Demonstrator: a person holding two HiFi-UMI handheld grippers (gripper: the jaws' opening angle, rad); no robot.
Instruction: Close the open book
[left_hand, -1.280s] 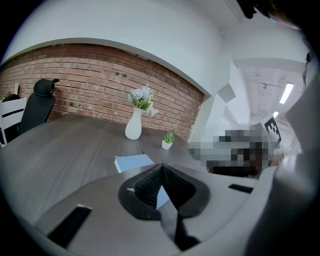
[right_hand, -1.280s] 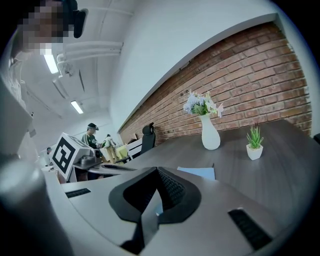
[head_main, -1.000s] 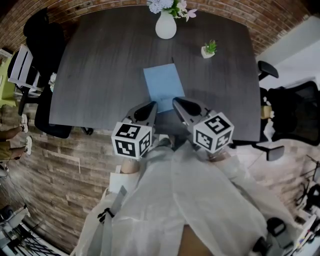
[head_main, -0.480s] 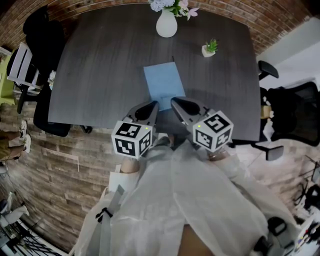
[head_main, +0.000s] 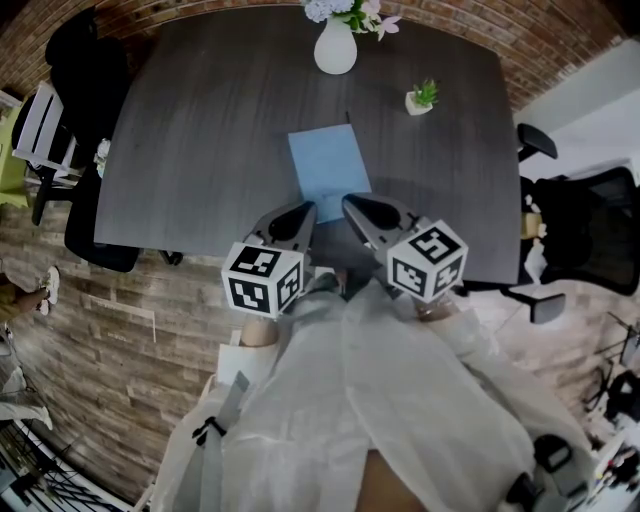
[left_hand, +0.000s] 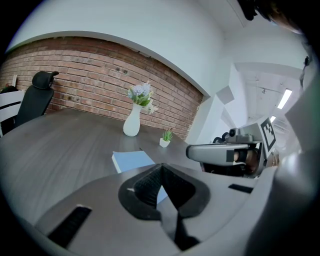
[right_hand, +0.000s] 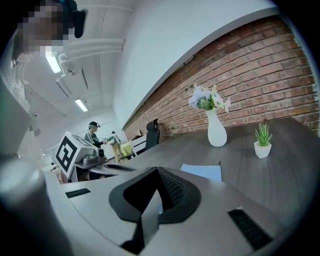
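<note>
Blue and matte, the book (head_main: 329, 165) lay flat on the table (head_main: 200, 120), a thin rectangle with its plain cover uppermost, appearing closed. It sat near the middle of the table's near half. The tabletop was dark grey with a fine wood grain and a curved outline.

The left gripper (head_main: 303, 212) and the right gripper (head_main: 354, 205) were held side by side at the near edge, just short of the book. Both pairs of jaws were pressed fully together with nothing between them. The ribbed black pads (left_hand: 147, 185) met along a single seam.

A smooth white vase (head_main: 335, 50) with pale flowers stood at the far edge, with a small spiky plant (head_main: 421, 98) in a white pot to its right.

In both gripper views, the grey gripper bodies hid the book's near part. The head view cut off the flower tops. A black chair (head_main: 85, 60) was partly out of frame.
</note>
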